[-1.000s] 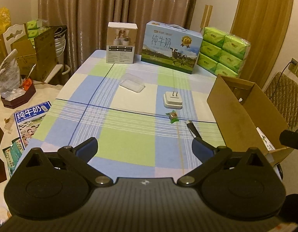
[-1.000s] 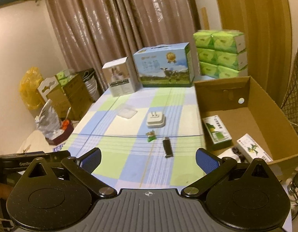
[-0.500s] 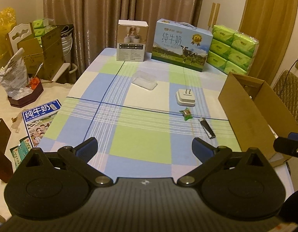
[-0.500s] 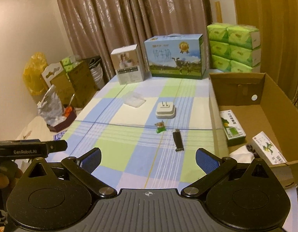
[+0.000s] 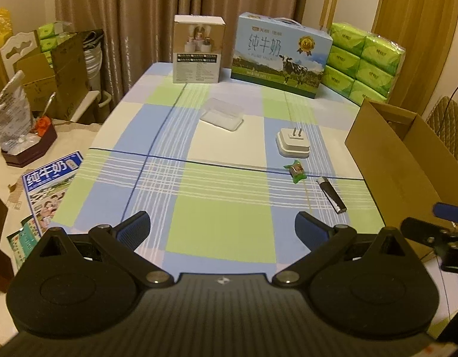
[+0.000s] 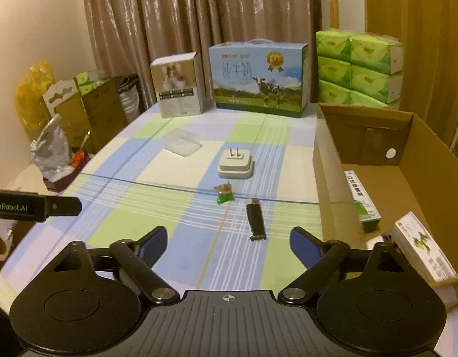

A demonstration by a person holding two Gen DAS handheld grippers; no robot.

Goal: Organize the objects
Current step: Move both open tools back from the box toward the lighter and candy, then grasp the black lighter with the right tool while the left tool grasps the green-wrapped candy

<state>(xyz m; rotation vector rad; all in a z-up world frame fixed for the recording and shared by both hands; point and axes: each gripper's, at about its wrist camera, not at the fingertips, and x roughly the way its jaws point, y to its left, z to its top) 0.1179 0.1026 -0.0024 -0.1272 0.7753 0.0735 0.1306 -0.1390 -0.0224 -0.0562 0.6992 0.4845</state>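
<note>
Closer now: "纯牛奶" milk box [image 6: 258, 78].

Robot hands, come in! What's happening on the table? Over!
Left gripper and right gripper open, empty. Lighter, candy, charger, clear case loose on the tablecloth. Cardboard box alongside, path clear.

Brown curtains [image 5: 157, 15] hang across the top of the frame. Below them, at upper centre, a small white product box [image 5: 198, 49] stands just left of a blue milk carton with a cow picture [image 5: 281, 55]. Stacked green tissue packs [image 5: 364, 61] fill the upper right. At the left edge sit a crumpled silver bag [image 5: 10, 113] and a blue milk leaflet [image 5: 50, 184]
</note>
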